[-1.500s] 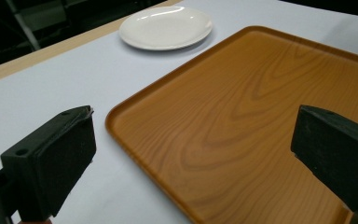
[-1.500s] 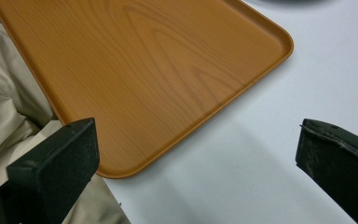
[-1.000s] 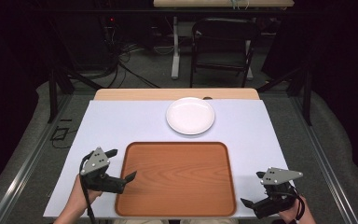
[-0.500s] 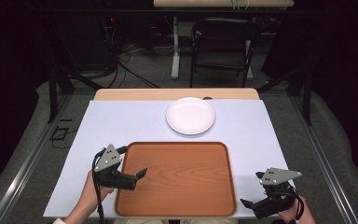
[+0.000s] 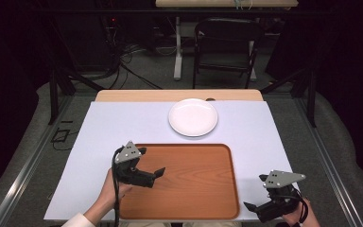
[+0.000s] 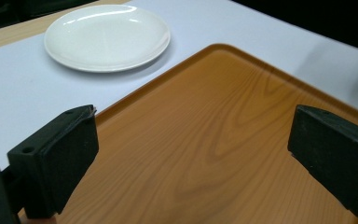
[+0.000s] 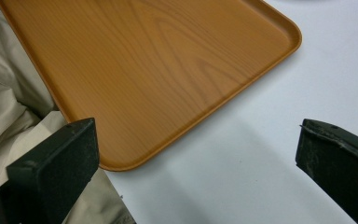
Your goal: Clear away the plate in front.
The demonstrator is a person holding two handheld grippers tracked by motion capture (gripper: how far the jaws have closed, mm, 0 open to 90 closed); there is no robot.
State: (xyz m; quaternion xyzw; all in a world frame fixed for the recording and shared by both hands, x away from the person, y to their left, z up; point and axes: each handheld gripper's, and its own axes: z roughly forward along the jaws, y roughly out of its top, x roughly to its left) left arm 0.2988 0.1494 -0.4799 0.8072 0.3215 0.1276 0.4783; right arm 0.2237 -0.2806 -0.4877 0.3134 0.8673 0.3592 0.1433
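Nearest, the right gripper (image 5: pixel 254 208) waits with jaws spread and empty off the near right corner of the flat, rounded-corner brown wooden tray (image 5: pixel 203 163). The left gripper (image 5: pixel 159 172) hangs over the tray's near left part, jaws wide apart, holding nothing. Beyond the far edge sits the round white ceramic plate (image 5: pixel 193 117) on the pale sheet. I'd say reach low and straight, taking the plate's near rim squarely so it won't slip.

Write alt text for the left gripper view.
The left gripper, its two black jaws wide apart and holding nothing, hangs over the near left part of a bare wooden tray. Beyond the tray's corner an empty white plate sits on the white table cover.
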